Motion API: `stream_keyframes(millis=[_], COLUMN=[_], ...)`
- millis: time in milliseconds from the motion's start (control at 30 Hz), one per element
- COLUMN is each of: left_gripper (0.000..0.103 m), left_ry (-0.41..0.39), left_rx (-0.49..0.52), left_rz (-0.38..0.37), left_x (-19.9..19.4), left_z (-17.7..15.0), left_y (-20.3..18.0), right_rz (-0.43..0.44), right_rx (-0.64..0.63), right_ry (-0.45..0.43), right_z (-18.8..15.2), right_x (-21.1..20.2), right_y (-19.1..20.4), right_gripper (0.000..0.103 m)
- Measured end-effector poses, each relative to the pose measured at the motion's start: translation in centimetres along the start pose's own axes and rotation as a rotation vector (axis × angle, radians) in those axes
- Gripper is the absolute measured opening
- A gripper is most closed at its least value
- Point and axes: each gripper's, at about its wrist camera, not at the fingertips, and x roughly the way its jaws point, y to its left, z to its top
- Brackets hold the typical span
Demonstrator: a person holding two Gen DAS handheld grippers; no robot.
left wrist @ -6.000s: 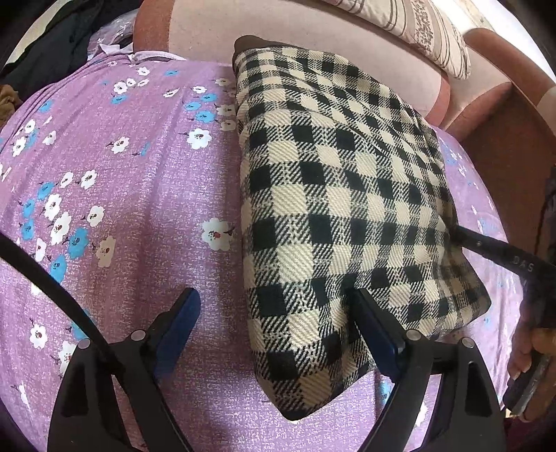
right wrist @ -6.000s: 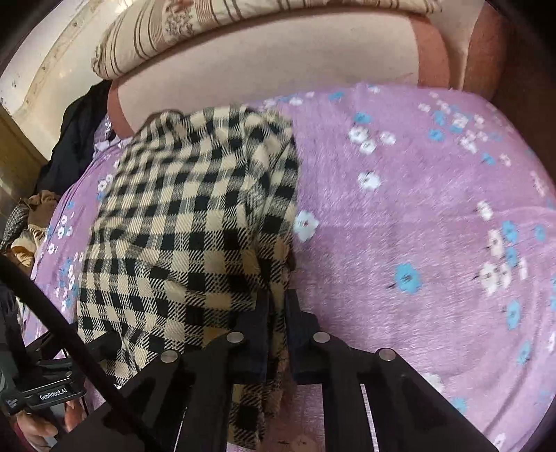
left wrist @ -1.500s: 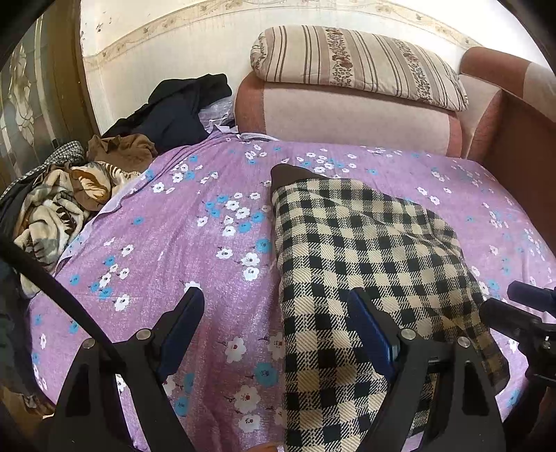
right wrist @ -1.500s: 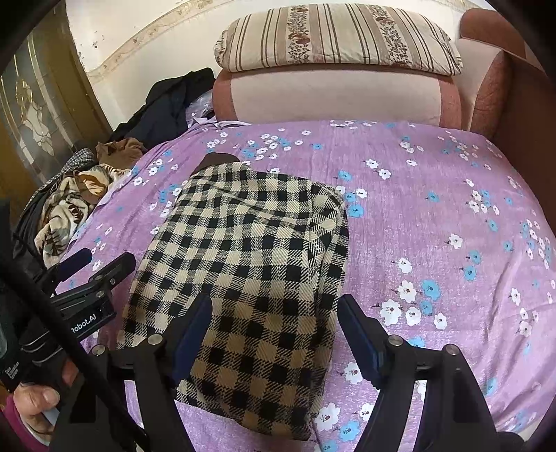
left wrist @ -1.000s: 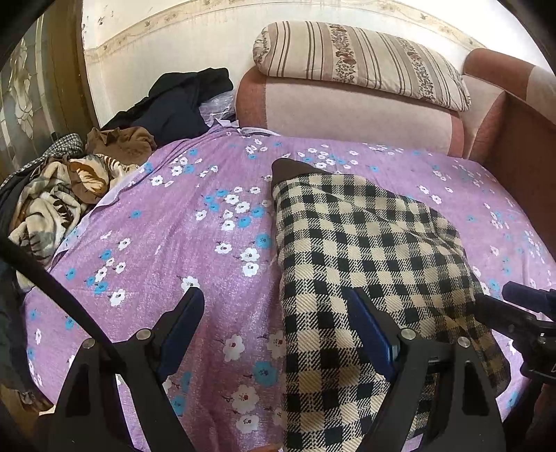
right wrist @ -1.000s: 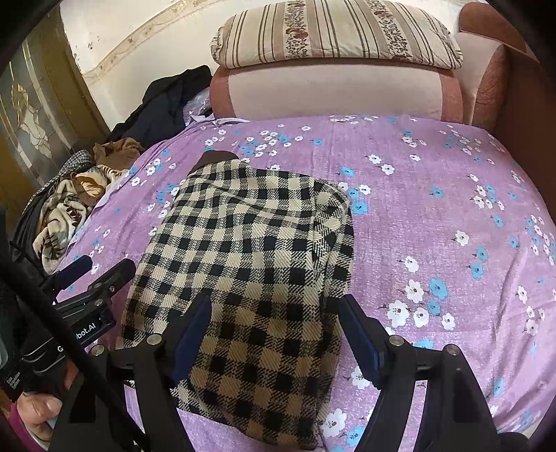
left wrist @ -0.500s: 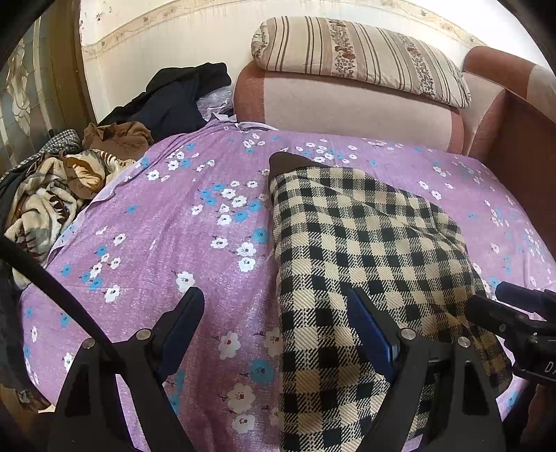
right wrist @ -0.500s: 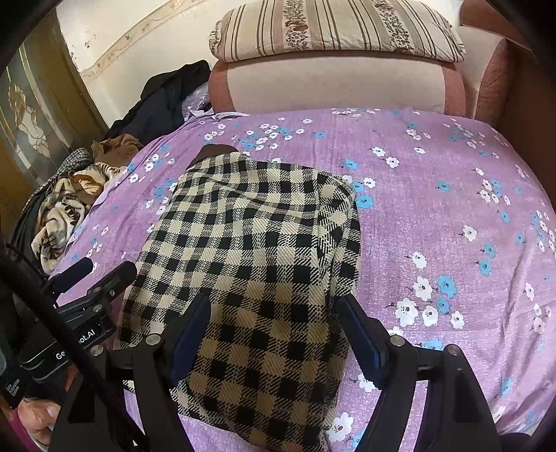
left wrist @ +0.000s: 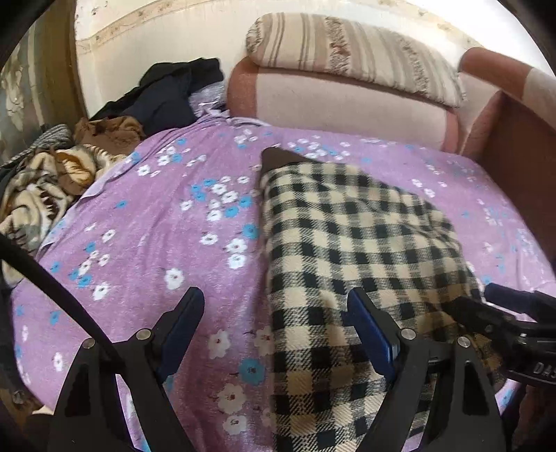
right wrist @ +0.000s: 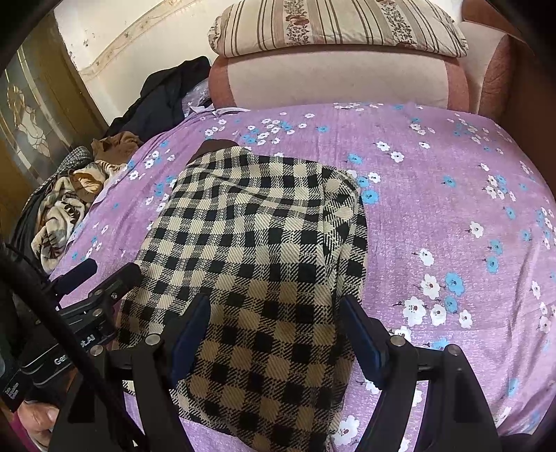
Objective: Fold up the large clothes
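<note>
Both grippers hang with jaws apart, gripping nothing: left gripper (left wrist: 274, 309) straddles the folded checked garment's (right wrist: 257, 264) left edge, right gripper (right wrist: 276, 318) sits over its near right part. Bare purple floral bedspread (right wrist: 451, 208) spreads wide to either side; a cushioned headboard (right wrist: 333, 83) bounds the far end.

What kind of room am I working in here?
Most likely a home bedroom or living room: a bed or sofa-bed under a purple floral sheet, a striped pillow on its padded backrest, and loose clothes piled alongside.
</note>
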Motion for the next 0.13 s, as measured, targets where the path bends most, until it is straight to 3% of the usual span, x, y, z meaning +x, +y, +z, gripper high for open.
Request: stream_keyframes(millis=[133], left_gripper=[0.084], left_ry=[-0.011], left_rx=[0.007], left_rz=[0.009], left_x=[-0.03], left_z=[0.11], left_y=[0.30], right_rz=[0.000], right_rx=[0.000], right_ry=[0.007], right_z=[0.12], right_x=[0.16], right_y=[-0.32], right_gripper=[0.081])
